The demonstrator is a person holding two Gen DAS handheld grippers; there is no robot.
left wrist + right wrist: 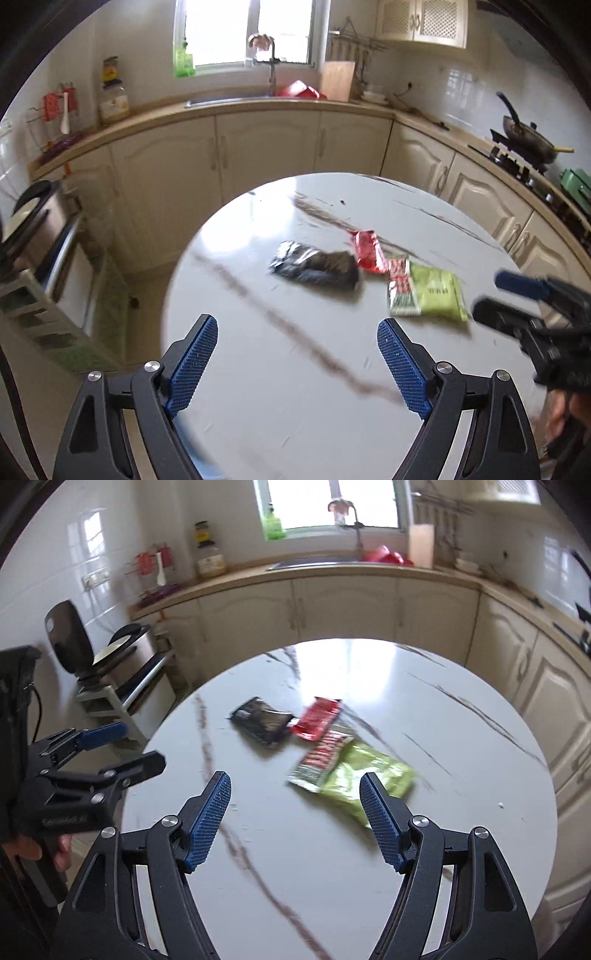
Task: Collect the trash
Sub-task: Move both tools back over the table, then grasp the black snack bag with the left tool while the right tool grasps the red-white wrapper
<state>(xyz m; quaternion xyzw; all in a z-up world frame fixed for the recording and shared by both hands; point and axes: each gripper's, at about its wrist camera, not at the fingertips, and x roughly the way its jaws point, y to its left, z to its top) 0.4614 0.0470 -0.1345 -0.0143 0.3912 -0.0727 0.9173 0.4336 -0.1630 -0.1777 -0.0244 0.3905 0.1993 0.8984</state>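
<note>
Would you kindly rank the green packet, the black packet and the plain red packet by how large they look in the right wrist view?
1. Green packet, largest, though it is nearest the camera and partly hidden by a jaw.
2. Black packet.
3. Red packet, close to the black one, so that order is unsure.

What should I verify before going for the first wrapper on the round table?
1. Left gripper open, holding nothing: ok.
2. Right gripper open, holding nothing: ok.
3. Black wrapper, red wrapper and green packet all on the table: ok.
4. Green packet nearest the right fingers: ok.
5. Trash bin located: cannot tell, none in view.
6. Image sharpness: not ok, blurred.
</note>
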